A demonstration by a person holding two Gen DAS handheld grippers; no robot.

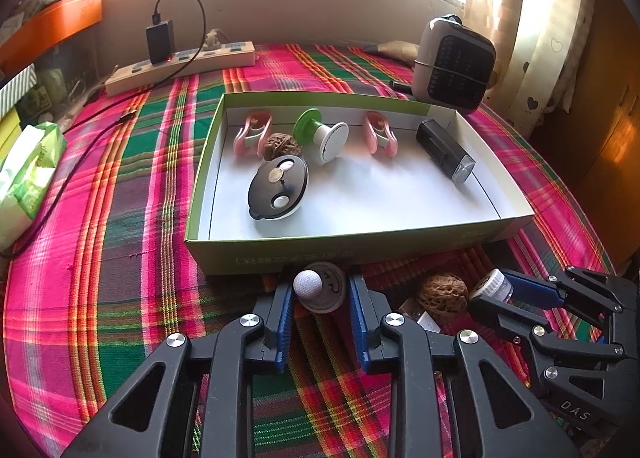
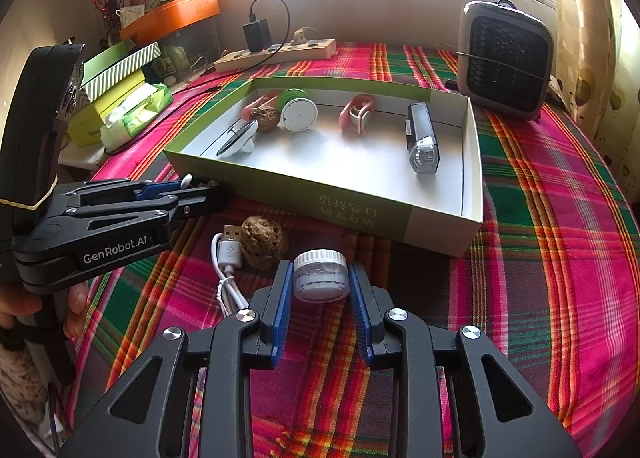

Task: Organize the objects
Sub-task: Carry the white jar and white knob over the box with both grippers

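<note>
Two grippers: each one is closed on a small thing, near the green box
Left gripper (image 1: pixel 320 294): its blue pads press a grey disc with a white ball knob (image 1: pixel 318 290), just at the near wall of the box (image 1: pixel 352 246)
Right gripper (image 2: pixel 320 282): it grips a small white-capped jar (image 2: pixel 320 281) above the cloth
Walnut (image 2: pixel 262 242): it lies on the plaid cloth (image 2: pixel 540 258) between both grippers, touching a white USB cable (image 2: pixel 229 258)
Box inside: two pink clips, a green-white spool, a black lamp (image 2: pixel 422 142), another walnut
Far right: a grey fan heater (image 2: pixel 506 58)
</note>
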